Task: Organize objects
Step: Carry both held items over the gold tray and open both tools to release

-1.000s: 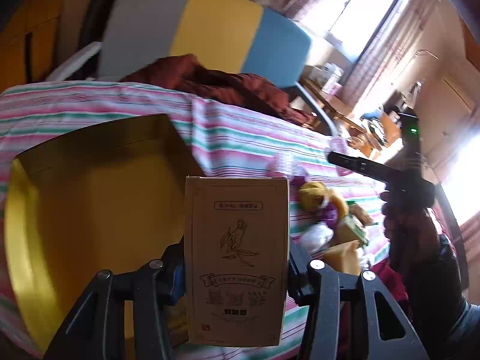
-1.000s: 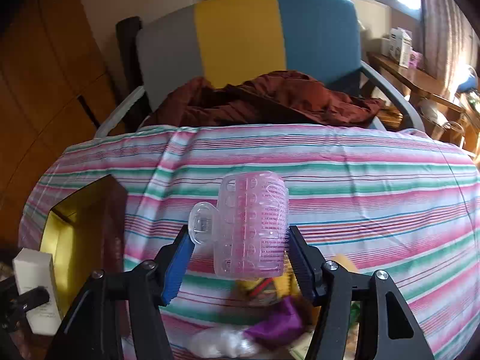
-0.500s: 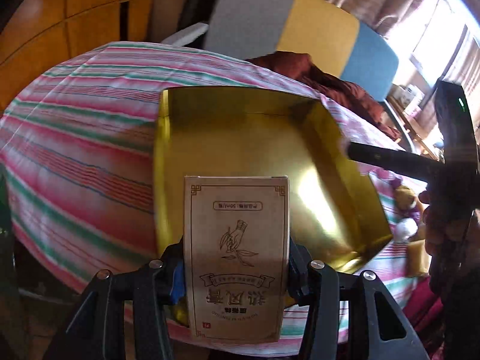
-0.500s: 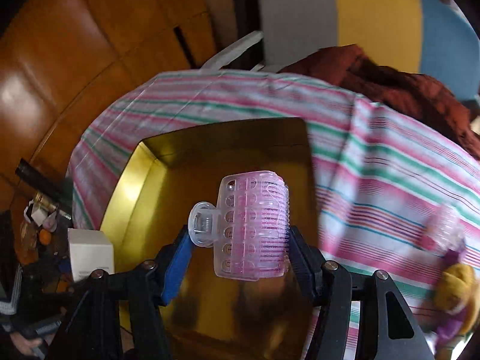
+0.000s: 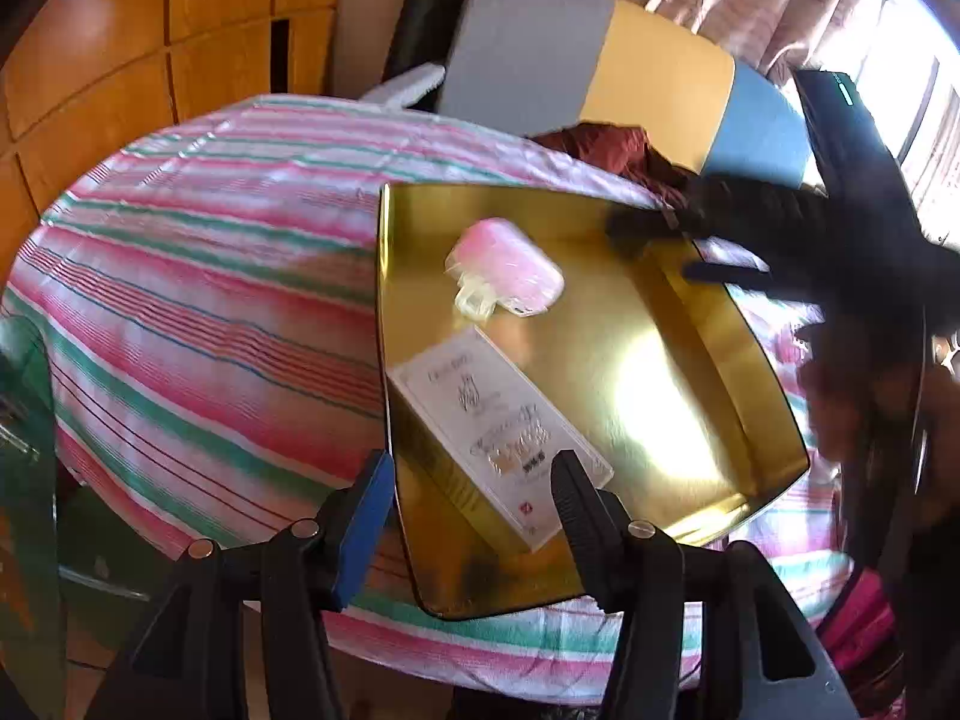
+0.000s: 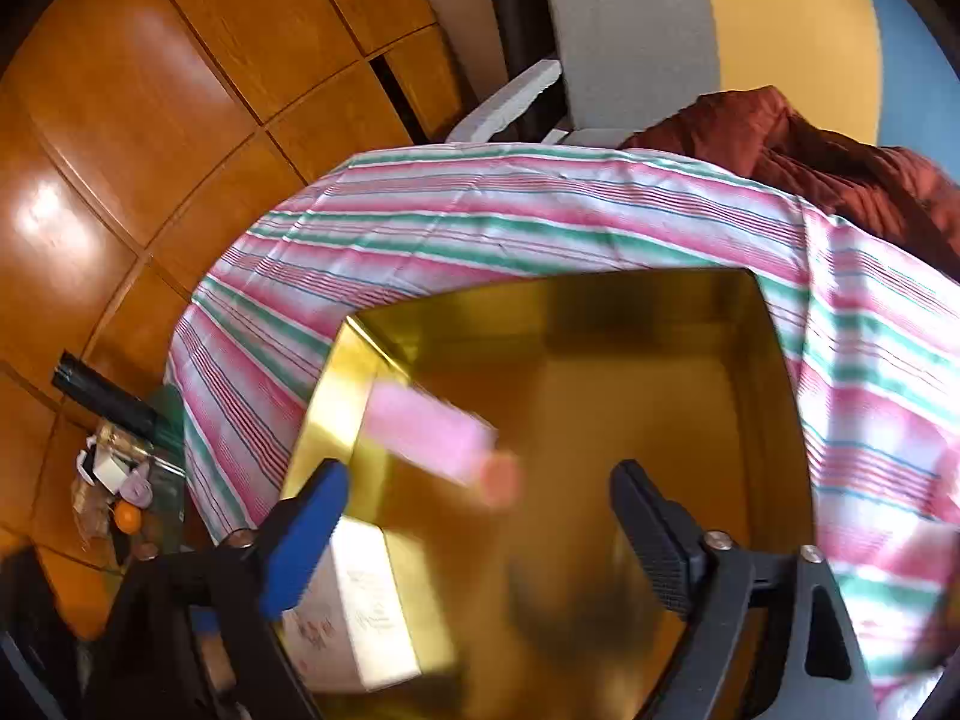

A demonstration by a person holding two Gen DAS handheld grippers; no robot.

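Both hand-held grippers hang over the gold tray [image 5: 708,372], each spread wide and holding nothing. Inside the tray, the printed carton [image 5: 501,429] lies flat near the front-left corner, its long axis running from that corner toward the middle; the left hand-held gripper [image 5: 474,495] is directly above its near end. The pink hair roller [image 5: 510,267] sits just beyond the carton, toward the tray's far-left corner. The right hand-held gripper [image 6: 480,516] is over the tray's middle, with the roller a blurred streak before it.
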